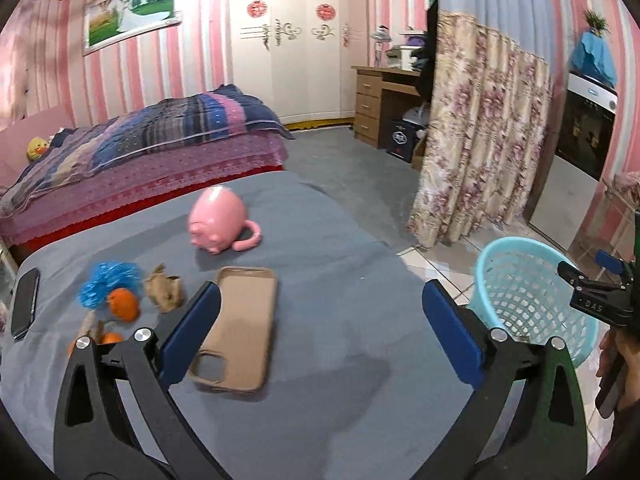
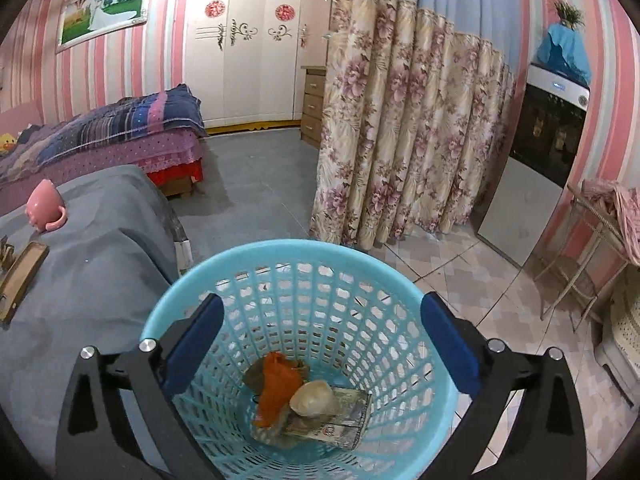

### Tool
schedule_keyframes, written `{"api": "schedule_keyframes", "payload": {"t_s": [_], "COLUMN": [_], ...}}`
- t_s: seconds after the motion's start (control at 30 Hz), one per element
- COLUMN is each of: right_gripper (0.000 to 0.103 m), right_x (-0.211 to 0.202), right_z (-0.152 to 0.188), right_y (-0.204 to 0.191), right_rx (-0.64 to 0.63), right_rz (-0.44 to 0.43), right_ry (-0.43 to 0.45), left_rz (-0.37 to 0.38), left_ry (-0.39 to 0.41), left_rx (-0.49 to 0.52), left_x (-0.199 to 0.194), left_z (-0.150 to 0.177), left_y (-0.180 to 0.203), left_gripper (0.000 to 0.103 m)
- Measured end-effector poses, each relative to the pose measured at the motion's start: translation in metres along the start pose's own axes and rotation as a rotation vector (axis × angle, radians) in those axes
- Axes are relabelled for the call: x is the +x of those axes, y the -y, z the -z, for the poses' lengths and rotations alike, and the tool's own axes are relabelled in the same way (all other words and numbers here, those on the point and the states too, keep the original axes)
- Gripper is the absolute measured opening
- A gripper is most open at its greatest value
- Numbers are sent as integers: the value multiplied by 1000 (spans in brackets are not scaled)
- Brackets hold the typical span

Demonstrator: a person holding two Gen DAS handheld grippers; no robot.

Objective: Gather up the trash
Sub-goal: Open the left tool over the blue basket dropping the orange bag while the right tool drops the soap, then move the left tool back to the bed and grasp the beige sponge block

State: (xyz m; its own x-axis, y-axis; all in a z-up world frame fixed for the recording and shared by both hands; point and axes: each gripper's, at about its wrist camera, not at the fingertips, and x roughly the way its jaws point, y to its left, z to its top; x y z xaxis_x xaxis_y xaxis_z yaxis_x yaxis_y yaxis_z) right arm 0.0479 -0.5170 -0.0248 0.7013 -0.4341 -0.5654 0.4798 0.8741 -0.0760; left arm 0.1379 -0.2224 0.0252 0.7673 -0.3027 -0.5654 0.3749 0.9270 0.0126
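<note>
A light blue mesh basket (image 2: 304, 256) stands on the floor by the grey-covered table (image 1: 320, 380); it also shows in the left wrist view (image 1: 516, 280). Inside lie an orange wrapper (image 2: 276, 388), a pale shell-like piece (image 2: 312, 398) and a flattened carton (image 2: 340, 416). My right gripper (image 2: 318, 344) is open and empty above the basket. My left gripper (image 1: 320, 332) is open and empty over the table. At the table's left lie a blue crumpled wrapper (image 1: 106, 284), brown crumpled paper (image 1: 166, 290) and orange peel pieces (image 1: 124, 304).
A tan phone case (image 1: 240, 332), a pink pig mug (image 1: 218, 220) and a black phone (image 1: 25, 302) lie on the table. A bed (image 1: 140, 152) stands behind, a floral curtain (image 1: 480, 152) to the right. A wire rack (image 2: 592, 240) stands at far right.
</note>
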Motion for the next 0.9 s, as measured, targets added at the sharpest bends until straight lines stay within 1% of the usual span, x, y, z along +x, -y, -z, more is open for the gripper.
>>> {"api": "schedule_keyframes", "payload": {"t_s": [0.17, 0.37, 0.6, 0.8, 0.9], "right_gripper": [98, 98, 98, 98, 98], "right_x": [-9, -14, -19, -22, -24], "right_z": [-6, -7, -11, -14, -18], "right_y": [-28, -62, -112, -159, -180], "right_rx": [-29, -59, -107, -122, -135], "right_rz": [-29, -82, -141, -212, -242], "right_ry": [17, 12, 17, 12, 21], "left_rz": [-40, -84, -126, -203, -260], "left_ry": [-16, -34, -67, -81, -86], "left_rx": [-46, -115, -157, -191, -197], "left_x": [-3, -1, 5, 6, 7], "left_z": [11, 25, 33, 40, 44], "left_y": [-37, -83, -129, -174, -196], "left_gripper": [97, 97, 97, 97, 97]}}
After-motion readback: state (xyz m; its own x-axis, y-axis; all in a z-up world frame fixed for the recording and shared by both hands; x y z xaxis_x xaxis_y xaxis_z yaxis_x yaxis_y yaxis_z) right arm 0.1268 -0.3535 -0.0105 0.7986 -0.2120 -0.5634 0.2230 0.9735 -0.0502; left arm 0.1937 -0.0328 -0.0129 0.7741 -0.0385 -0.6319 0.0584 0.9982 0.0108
